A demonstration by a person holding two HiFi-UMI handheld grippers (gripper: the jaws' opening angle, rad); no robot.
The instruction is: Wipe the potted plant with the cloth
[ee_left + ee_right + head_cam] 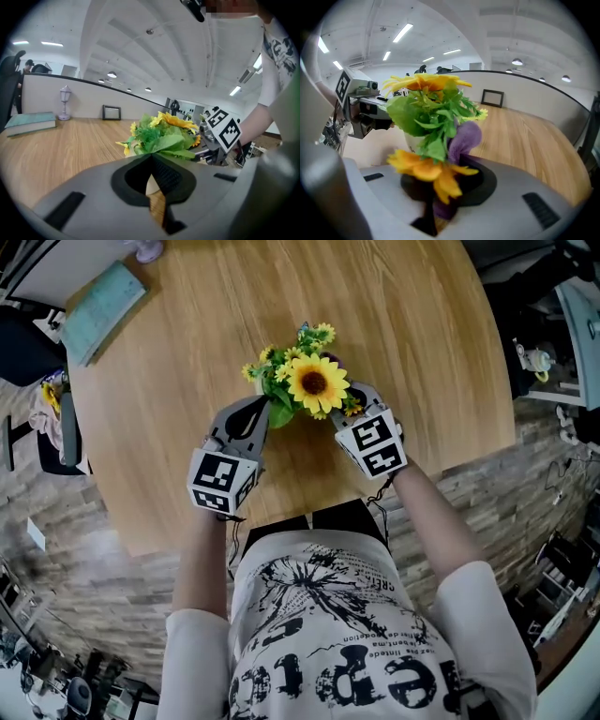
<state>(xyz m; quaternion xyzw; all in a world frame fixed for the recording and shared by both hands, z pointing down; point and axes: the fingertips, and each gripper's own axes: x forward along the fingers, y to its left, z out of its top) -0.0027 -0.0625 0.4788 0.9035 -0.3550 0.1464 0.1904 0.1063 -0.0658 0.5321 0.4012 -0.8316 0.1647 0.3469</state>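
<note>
Your right gripper (440,206) pinches the soft purple cloth (464,136) beside the leafy potted plant (309,382); your left gripper (151,164) is clenched, empty.

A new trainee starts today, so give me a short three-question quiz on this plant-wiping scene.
1. Which gripper holds the purple cloth? A: left. B: right. C: neither.
2. True or false: the left gripper has its jaws wide apart.
3. Fill in: the plant stands on a round ___ table.
Key: 1 B, the right gripper. 2 false, they are shut. 3 wooden.
</note>
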